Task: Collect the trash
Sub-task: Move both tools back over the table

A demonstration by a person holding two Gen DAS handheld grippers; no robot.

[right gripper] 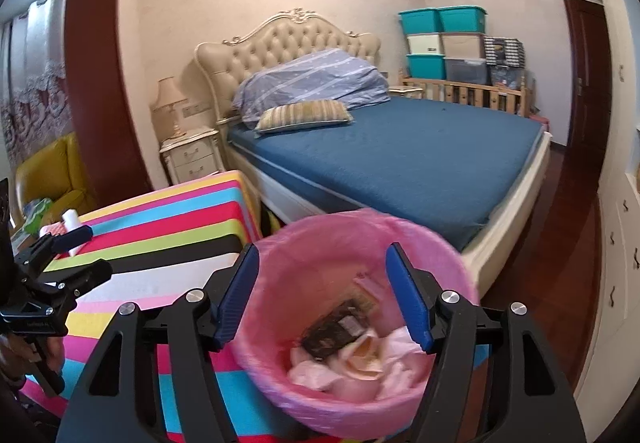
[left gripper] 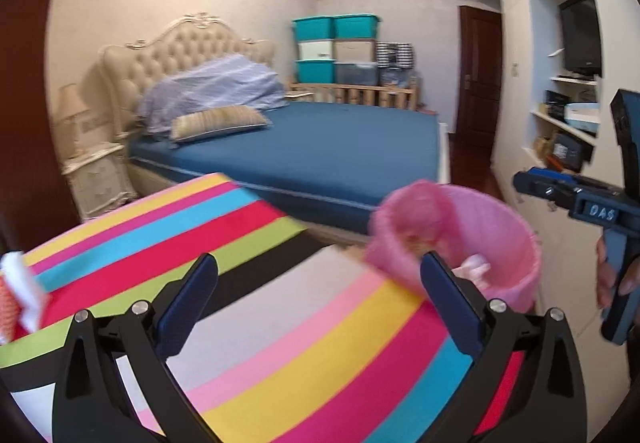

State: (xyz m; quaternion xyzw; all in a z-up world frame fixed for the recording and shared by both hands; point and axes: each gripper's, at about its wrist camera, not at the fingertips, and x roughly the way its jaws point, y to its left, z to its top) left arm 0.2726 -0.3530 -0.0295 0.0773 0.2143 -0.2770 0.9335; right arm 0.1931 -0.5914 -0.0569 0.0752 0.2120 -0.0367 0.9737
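Observation:
A bin lined with a pink bag (right gripper: 280, 303) stands at the right edge of a table with a rainbow-striped cloth (right gripper: 168, 219). It holds crumpled tissues (right gripper: 360, 367) and a dark wrapper (right gripper: 336, 331). My right gripper (right gripper: 320, 295) is open and empty, right above the bin's mouth. My left gripper (left gripper: 320, 299) is open and empty above the striped cloth (left gripper: 256, 323), with the pink bin (left gripper: 500, 243) just beyond its right finger. A white tissue and a red-patterned packet (left gripper: 16, 295) lie at the cloth's left edge; they also show in the right wrist view (right gripper: 68, 227), beside the left gripper (right gripper: 76, 255).
A bed with a blue sheet (right gripper: 420, 159) stands behind the table, with a nightstand and lamp (right gripper: 188, 155) to its left. Storage boxes (right gripper: 444, 43) are stacked at the back. A yellow chair (right gripper: 52, 171) is at the left. White cabinets (right gripper: 624, 243) line the right wall.

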